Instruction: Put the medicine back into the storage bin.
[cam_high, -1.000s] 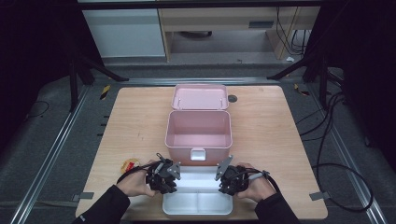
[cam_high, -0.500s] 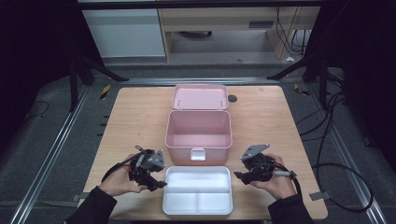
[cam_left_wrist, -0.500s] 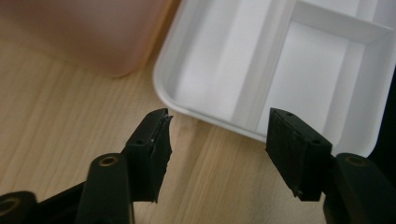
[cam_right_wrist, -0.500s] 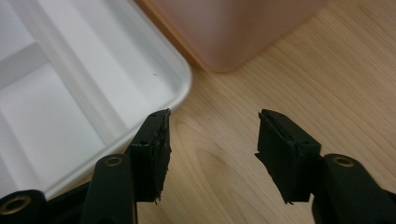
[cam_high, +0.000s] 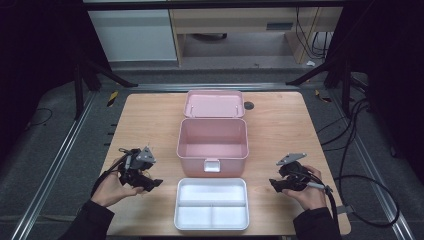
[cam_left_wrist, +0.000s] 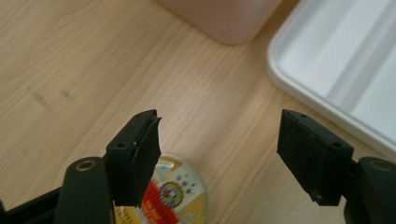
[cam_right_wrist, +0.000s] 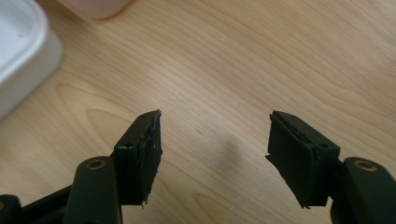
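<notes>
The box (cam_high: 212, 144) stands at the table (cam_high: 280, 125) centre, its lid (cam_high: 214, 104) lying open on the far side. The tray (cam_high: 211, 203) lies just near of the box. Left gripper (cam_high: 142, 175) sits left of the tray; right gripper (cam_high: 285, 184) sits right of it.

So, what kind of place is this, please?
Probably a lab or recording studio: a wooden table on a metal frame, dark curtains around it, loose cables on the grey carpet, and a hand-held gripper.
</notes>
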